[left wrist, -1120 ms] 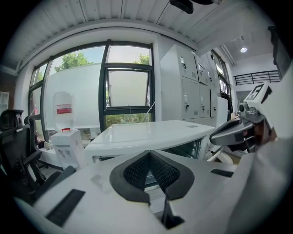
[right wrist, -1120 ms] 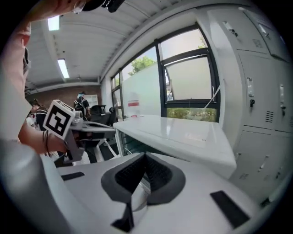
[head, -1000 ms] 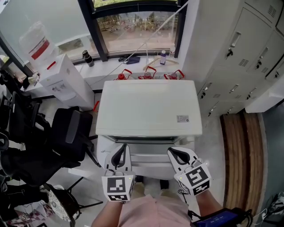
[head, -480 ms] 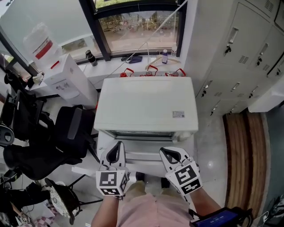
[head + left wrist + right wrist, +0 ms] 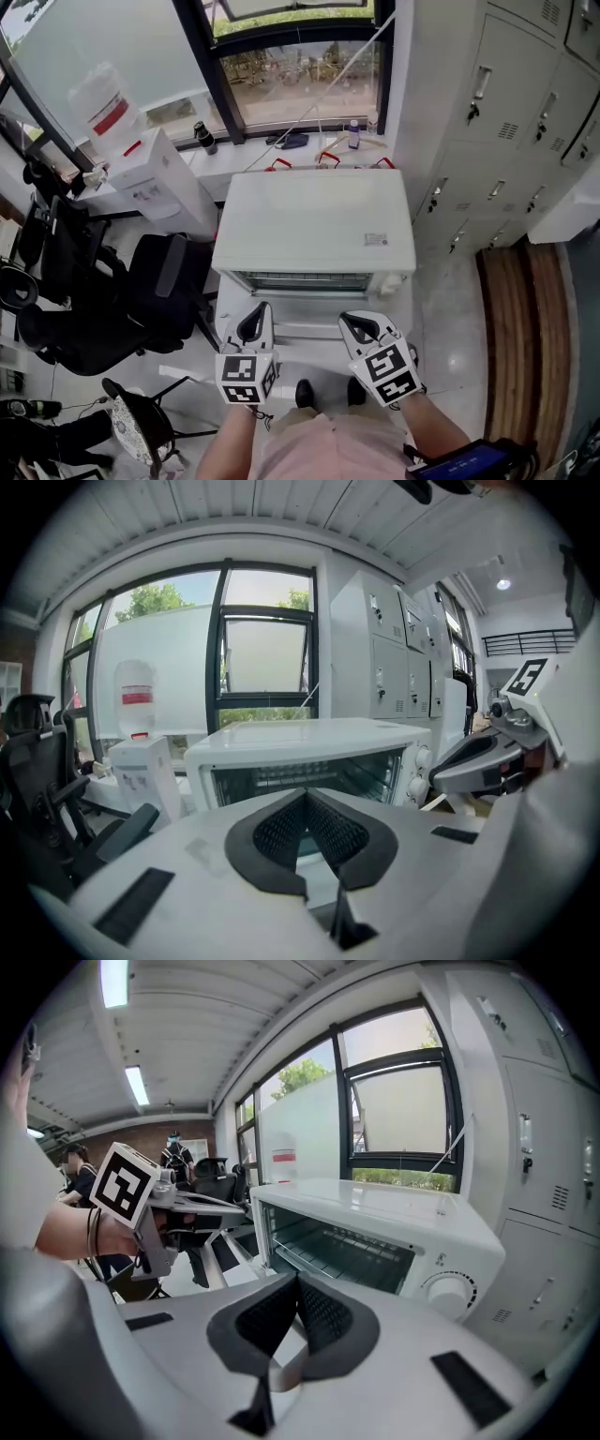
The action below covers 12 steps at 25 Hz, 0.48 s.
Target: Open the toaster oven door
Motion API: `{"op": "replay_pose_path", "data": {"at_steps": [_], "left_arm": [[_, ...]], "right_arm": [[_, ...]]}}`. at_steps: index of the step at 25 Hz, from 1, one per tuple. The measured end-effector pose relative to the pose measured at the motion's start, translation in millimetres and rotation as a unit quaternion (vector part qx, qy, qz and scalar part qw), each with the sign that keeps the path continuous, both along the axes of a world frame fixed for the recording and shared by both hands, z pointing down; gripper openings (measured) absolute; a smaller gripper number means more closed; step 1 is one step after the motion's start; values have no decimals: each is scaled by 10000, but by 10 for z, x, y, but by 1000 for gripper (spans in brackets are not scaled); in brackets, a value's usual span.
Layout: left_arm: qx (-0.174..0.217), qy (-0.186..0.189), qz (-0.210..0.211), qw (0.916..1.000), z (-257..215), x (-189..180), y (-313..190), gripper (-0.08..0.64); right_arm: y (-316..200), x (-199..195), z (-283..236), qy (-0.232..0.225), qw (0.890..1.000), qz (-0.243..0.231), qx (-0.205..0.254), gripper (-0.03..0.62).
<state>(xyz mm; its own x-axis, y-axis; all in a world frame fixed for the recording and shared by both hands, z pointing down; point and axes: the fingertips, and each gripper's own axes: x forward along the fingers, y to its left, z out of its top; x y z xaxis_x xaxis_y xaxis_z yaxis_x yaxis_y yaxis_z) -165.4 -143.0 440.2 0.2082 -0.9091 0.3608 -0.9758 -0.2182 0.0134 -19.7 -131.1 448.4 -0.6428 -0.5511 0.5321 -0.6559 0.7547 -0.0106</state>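
While the person is standing in front of the white toaster oven (image 5: 314,225), both grippers are hovering just ahead of its front, level with each other and apart. The oven's door (image 5: 309,328) is lying folded down below the opening, and the two grippers are flanking it without visibly touching it. The left gripper (image 5: 253,323) is showing its jaws pressed together at the tips, with nothing between them; in its own view the left gripper (image 5: 306,794) is pointing straight at the toaster oven (image 5: 309,752), whose wire rack is showing inside. The right gripper (image 5: 361,325) is likewise closed and empty. In its own view the right gripper (image 5: 298,1283) is aiming at the oven's right front corner, where a round knob (image 5: 450,1290) is sitting beside the open cavity and the rack (image 5: 337,1241).

The oven is sitting near a window sill, with a water dispenser (image 5: 155,178) standing to its left, a black office chair (image 5: 150,281) beside that, and grey lockers (image 5: 506,112) lining the wall on the right.
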Motion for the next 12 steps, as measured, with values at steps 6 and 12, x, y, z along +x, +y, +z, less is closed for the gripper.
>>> {"op": "replay_pose_path", "data": {"at_steps": [6,12], "left_arm": [[-77,337,79,9994,96,-40,149,12],[-168,334,210,9991,160,-21,203,12]], "right_arm": [[-16,104,-24,-114,9989,430,115,2],[97,95,29,-186,9982,577,19,1]]}}
